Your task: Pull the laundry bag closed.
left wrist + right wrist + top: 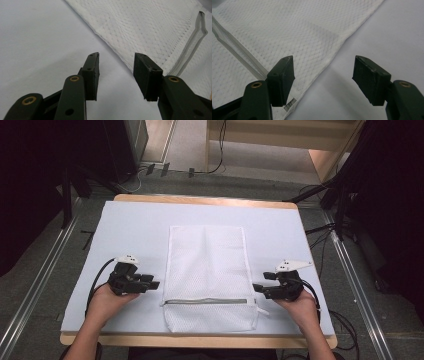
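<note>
At the lower left of the high view, the person's left hand (102, 301) rests on the pale blue mat (135, 227) and holds the left gripper (156, 283), whose black jaws point rightward at the long left edge of the white mesh bag (207, 265). The jaws stand apart with nothing between them; the tips stop just short of the bag's edge. In the left gripper view, the left gripper (116, 58) shows the same released state, with bare mat in the gap and the mesh bag (150, 30) running across the upper right of the frame, its hem passing just beyond the jaw tips.

The mesh bag lies flat in the middle of the high view, long side running away from the person. A grey zipper (205, 301) crosses it near the lower end, and a small white tab (261, 310) sticks out at the bag's lower right.

At the lower right of the high view, the right hand (300, 307) holds the right gripper (256, 287), aimed leftward at the bag's right edge. In the right gripper view, the right gripper (324, 60) is released too, jaws wide; the mesh bag (294, 27) covers the upper left of the frame, its edge runs between the jaws, and the zipper (239, 53) ends near the left jaw. Whether that jaw touches the fabric I cannot tell.
</note>
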Action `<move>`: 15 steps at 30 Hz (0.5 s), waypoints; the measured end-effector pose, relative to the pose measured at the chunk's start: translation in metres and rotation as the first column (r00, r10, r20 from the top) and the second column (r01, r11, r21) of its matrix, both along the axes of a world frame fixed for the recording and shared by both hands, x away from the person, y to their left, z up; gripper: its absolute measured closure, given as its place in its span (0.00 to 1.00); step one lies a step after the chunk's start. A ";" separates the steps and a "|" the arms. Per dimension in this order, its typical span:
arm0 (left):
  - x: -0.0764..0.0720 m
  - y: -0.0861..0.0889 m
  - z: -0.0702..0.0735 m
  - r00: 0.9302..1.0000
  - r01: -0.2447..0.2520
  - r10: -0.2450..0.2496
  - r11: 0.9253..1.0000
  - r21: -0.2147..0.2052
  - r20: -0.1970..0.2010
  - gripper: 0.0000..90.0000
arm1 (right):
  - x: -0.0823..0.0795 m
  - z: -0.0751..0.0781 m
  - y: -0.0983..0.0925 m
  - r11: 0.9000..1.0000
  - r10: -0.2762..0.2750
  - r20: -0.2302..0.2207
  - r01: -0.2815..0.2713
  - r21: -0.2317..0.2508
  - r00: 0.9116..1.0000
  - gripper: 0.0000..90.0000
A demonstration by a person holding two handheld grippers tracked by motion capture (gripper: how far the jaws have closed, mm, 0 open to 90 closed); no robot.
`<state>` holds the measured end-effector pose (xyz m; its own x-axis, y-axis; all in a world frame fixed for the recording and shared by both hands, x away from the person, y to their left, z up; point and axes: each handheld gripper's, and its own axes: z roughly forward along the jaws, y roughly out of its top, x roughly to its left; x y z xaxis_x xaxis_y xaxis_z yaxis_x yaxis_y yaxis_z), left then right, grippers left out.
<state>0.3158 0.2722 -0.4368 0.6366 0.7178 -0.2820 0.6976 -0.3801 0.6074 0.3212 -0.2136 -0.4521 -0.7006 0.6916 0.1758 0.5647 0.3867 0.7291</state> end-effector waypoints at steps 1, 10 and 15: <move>-0.001 0.000 0.001 1.000 -0.004 0.004 1.000 0.002 0.019 0.66 | -0.001 0.000 0.000 1.000 0.002 -0.003 -0.002 0.000 1.000 0.40; -0.003 0.002 0.002 1.000 0.002 -0.001 1.000 -0.031 0.024 0.73 | -0.010 0.001 -0.003 0.999 -0.035 -0.039 0.036 0.040 0.999 0.44; -0.006 0.002 0.001 1.000 0.005 -0.004 1.000 -0.025 0.012 0.73 | -0.011 0.001 -0.004 0.999 -0.032 -0.037 0.033 0.037 0.999 0.44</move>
<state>0.3100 0.2739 -0.4355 0.6433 0.7077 -0.2921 0.6886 -0.3680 0.6249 0.3105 -0.2176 -0.4510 -0.6704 0.7064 0.2272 0.6033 0.3405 0.7212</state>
